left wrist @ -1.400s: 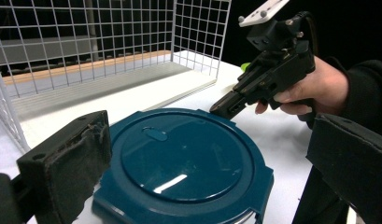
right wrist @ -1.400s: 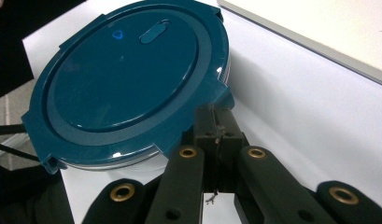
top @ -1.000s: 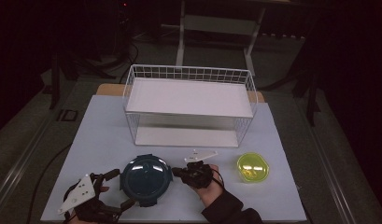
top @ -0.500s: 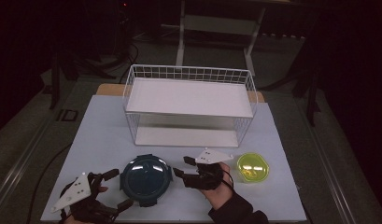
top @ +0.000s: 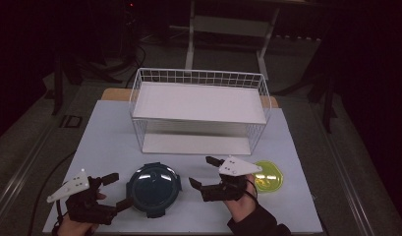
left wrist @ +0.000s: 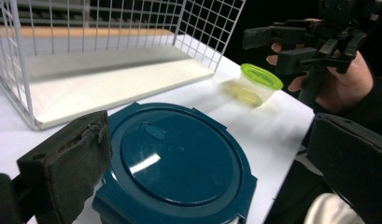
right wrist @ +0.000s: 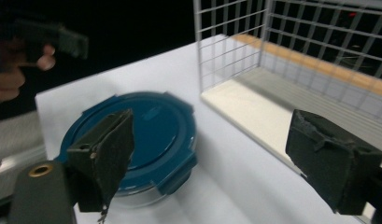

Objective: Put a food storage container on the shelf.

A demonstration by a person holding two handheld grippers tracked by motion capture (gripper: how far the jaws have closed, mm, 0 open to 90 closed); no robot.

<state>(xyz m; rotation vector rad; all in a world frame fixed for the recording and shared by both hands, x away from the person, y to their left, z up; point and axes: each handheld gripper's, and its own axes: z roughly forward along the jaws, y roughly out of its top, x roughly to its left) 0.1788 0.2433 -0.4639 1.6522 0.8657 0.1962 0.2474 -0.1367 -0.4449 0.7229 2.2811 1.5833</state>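
My right claw (top: 206, 172) has just been opening, nothing between its jaws; left claw (top: 117, 191) gapes too. The blue container (top: 154, 190) sits between them on the table: close in level, both sides evenly.

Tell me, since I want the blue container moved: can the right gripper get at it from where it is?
Probably yes: the right gripper is open beside the blue container, with bare table between them.
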